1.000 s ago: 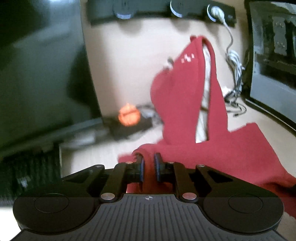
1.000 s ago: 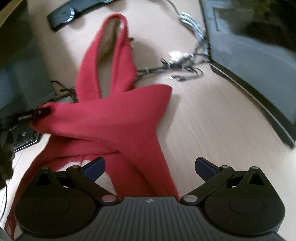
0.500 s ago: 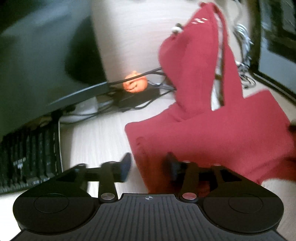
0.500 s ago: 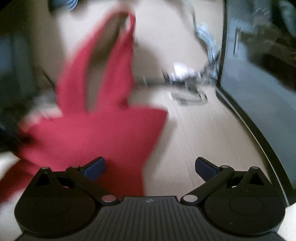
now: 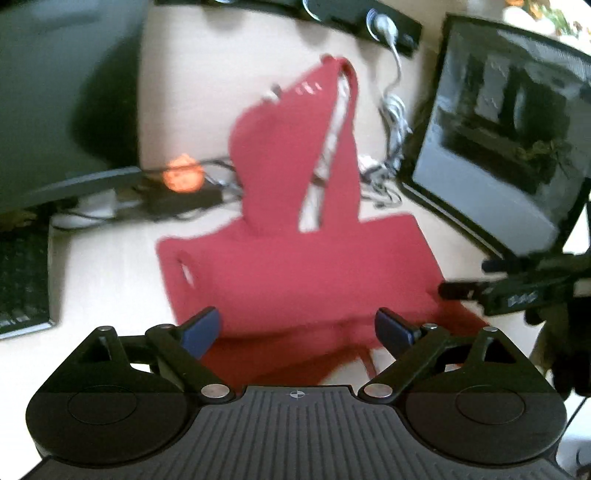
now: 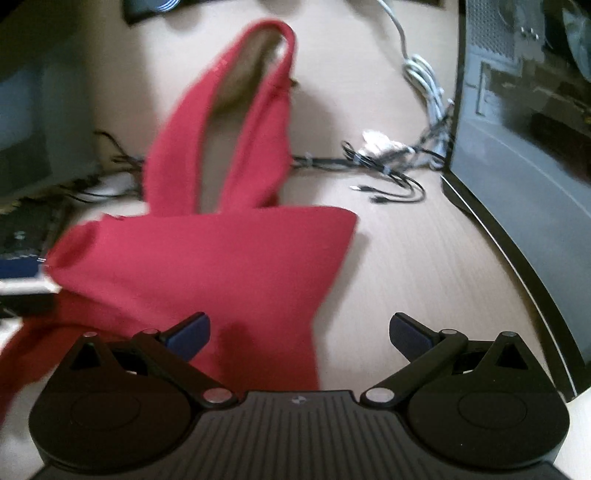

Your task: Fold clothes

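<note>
A red hoodie (image 5: 295,266) lies on the light wooden desk with its hood (image 5: 291,147) pointing away from me. A folded part lies flat across the body. My left gripper (image 5: 297,328) hovers over the near edge of the cloth, its jaws opening wide and the blue pads (image 5: 201,328) not pressing on anything. In the right wrist view the hoodie (image 6: 207,258) fills the left half. My right gripper (image 6: 299,332) stands open over its right edge, the cloth under the left finger only. The right gripper (image 5: 509,291) also shows at the right of the left wrist view.
A dark monitor (image 5: 55,92) stands at the left and another monitor (image 5: 498,147) at the right. A keyboard (image 5: 22,280), an orange ball (image 5: 183,177), tangled cables (image 6: 388,162) and a power strip (image 5: 351,14) lie around the hoodie.
My left gripper was shut on a red fold; it has let go, spread its jaws and drawn back. The fold now lies flat. My right gripper stayed open and shifted sideways.
</note>
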Demonstrator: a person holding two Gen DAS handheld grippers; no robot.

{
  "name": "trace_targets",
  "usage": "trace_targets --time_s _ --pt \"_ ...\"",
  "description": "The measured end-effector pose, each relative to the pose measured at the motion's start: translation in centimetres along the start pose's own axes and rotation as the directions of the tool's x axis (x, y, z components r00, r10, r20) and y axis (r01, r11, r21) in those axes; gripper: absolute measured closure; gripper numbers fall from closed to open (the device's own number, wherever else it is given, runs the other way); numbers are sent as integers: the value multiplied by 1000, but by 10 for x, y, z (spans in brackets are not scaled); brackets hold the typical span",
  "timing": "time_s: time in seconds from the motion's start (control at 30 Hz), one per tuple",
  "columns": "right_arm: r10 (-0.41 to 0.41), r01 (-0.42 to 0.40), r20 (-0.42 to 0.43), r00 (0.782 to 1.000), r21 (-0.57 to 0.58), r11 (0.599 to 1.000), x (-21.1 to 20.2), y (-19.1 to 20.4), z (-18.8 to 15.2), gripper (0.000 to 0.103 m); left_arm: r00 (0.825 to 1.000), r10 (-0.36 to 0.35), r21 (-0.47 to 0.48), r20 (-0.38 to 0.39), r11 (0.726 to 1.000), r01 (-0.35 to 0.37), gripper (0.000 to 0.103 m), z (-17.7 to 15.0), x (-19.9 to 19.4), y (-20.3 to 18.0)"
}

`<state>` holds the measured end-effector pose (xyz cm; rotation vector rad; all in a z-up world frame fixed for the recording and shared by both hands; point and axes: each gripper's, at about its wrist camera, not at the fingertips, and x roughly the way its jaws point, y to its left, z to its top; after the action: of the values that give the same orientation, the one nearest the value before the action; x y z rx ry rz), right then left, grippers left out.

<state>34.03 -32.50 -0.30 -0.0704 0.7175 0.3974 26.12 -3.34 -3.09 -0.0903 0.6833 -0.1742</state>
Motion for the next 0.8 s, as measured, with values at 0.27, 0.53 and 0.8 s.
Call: trace_targets --time_s 0.27,0.53,0.8 --pt "5 -10 -103 995 -48 999 27 16 -33 0 997 57 -10 -52 998 -57 5 -29 25 -8" --pt "12 -14 -72 997 -30 999 35 12 -42 0 995 93 50 -33 995 -92 0 -37 29 -20" --pt "10 -11 -63 998 -27 1000 34 13 -43 0 993 116 82 -39 990 -112 0 -37 37 -24"
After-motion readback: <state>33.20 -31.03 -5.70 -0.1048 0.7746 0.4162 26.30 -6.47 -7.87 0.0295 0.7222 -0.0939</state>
